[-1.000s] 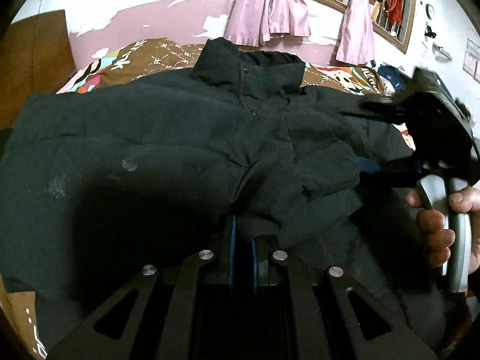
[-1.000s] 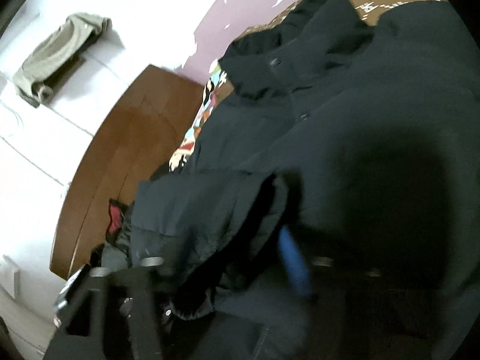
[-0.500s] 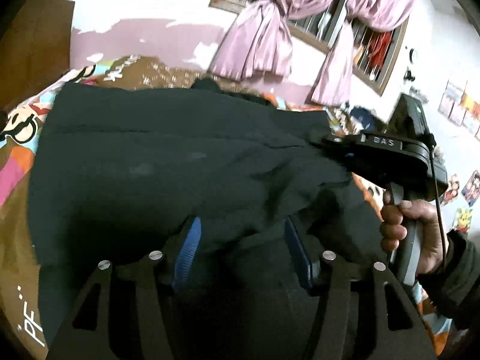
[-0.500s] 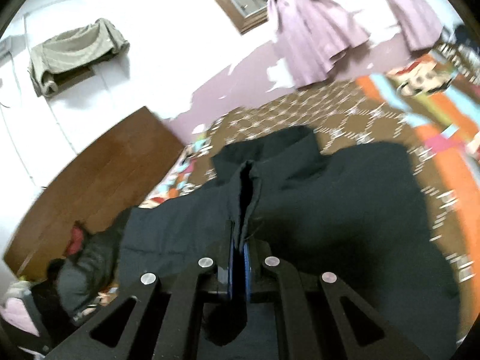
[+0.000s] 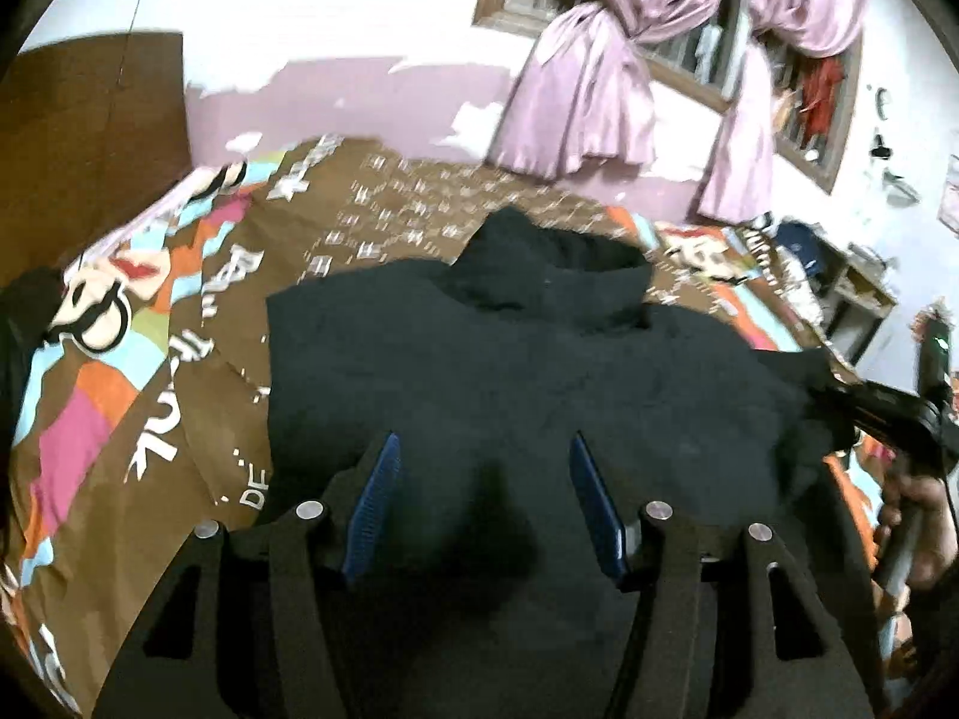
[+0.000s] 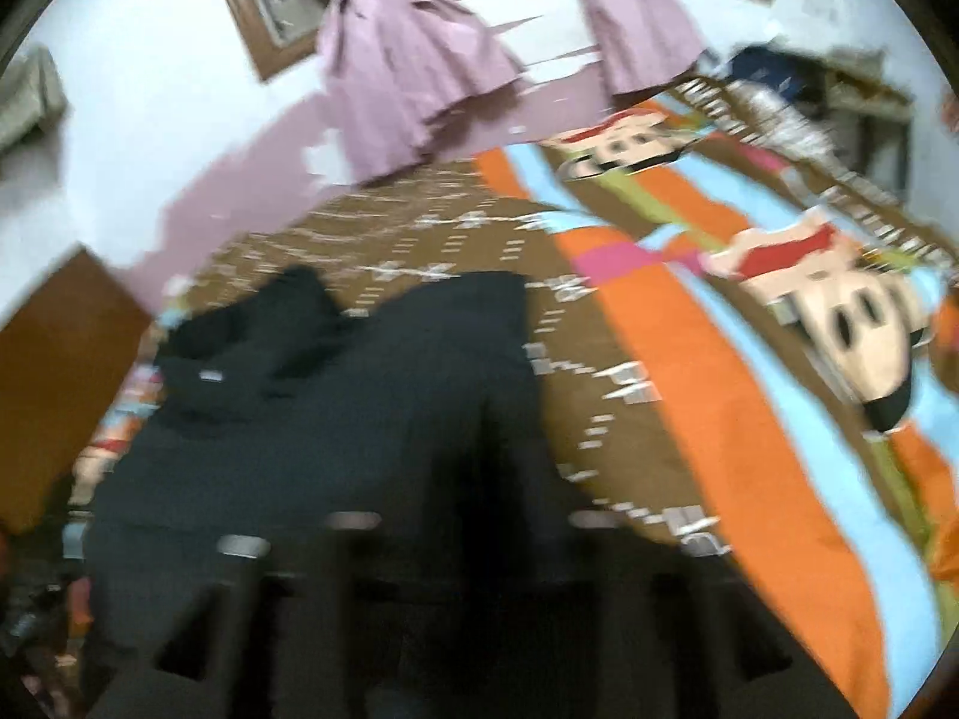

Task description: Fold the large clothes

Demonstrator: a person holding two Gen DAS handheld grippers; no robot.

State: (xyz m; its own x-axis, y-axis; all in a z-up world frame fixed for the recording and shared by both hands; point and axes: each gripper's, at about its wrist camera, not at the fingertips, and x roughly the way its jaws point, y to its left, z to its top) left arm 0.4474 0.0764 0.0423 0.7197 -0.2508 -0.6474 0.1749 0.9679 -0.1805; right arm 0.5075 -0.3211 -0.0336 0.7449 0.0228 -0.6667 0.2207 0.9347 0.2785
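Your left gripper (image 5: 479, 503) is closest to you. Its two blue pads (image 5: 374, 503) stand about half way apart, and nothing is pinched between them. They hang just over the black coat (image 5: 509, 371).

Your right gripper (image 6: 473, 539) is a dark blur at the bottom of the right wrist view. Its jaws are opening now. The picture is too smeared for you to see whether any cloth is between them. In the left wrist view you can see it off to the right, at the edge of the coat, with your hand (image 5: 917, 515) on its handle.

The coat is big, soft and puffy. It lies flat on the bed, and its thick collar (image 5: 551, 275) stands up at the far end.

Under it is a bedspread (image 5: 150, 359), brown with small white marks, bright orange, pink and blue stripes, and cartoon faces.

Farther back on the left stands a smooth brown wooden board (image 5: 90, 138). Behind the bed, the wall (image 5: 335, 6) is white above and pink below. Shiny pink curtains (image 5: 581, 96), tied in bunches, hang at a window with a wooden frame.
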